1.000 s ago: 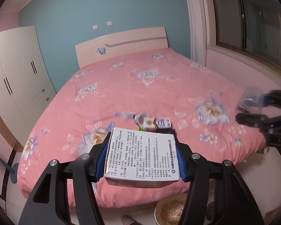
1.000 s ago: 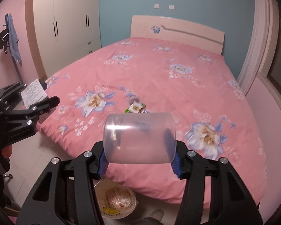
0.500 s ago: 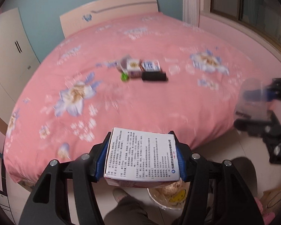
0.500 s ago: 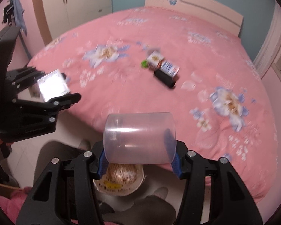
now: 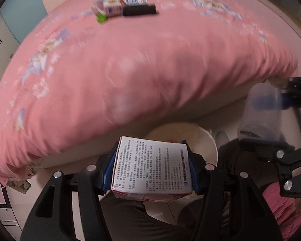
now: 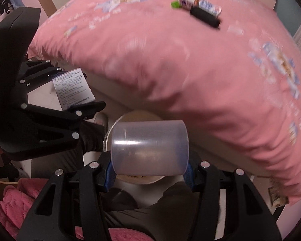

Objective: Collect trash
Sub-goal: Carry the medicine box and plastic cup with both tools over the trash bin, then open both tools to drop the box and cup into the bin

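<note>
A printed carton (image 5: 153,165) is clamped in the left gripper (image 5: 150,170) and a clear cup (image 6: 149,147) in the right gripper (image 6: 149,172), both held above the bin (image 5: 202,140), nothing yet dropped, while more litter (image 5: 124,5) is left on the far bed (image 5: 130,70).

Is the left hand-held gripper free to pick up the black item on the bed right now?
Probably not: the left hand-held gripper is shut on a printed box, held over the bin, and the black item lies far up the bed.
</note>
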A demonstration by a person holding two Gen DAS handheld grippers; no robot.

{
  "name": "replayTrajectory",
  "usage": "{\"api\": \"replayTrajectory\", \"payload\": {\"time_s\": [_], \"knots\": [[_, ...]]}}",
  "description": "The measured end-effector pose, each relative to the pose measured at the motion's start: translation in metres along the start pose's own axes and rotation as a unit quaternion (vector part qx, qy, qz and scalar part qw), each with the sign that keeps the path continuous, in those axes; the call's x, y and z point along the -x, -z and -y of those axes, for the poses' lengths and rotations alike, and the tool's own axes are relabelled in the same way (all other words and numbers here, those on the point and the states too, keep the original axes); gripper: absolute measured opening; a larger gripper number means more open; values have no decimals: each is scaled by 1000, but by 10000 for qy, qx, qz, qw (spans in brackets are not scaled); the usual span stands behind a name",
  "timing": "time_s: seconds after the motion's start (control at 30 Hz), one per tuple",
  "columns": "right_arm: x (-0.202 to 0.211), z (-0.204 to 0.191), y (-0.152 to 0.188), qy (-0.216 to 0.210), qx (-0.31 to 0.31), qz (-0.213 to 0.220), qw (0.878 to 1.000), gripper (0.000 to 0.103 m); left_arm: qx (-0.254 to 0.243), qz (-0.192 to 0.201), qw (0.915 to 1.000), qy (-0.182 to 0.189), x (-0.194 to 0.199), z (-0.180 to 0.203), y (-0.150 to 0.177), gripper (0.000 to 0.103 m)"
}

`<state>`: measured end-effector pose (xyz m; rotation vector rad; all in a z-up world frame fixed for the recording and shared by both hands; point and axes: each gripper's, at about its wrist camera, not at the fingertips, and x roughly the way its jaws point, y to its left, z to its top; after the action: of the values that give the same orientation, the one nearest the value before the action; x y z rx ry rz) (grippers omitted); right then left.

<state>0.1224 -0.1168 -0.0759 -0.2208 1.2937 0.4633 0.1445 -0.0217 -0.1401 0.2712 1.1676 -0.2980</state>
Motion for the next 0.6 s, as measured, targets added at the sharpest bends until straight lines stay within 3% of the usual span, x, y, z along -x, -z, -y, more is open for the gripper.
{"api": "replayTrajectory", "payload": {"time_s": [0.3, 0.6], "knots": [[-70, 3, 25, -180, -124, -758, 9969, 54, 190, -736, 9964, 382, -66, 7, 22, 61], [-137, 7, 43, -450, -295, -1387, 9889, 54, 514, -1499, 9849, 695, -138, 9, 41, 61]]}}
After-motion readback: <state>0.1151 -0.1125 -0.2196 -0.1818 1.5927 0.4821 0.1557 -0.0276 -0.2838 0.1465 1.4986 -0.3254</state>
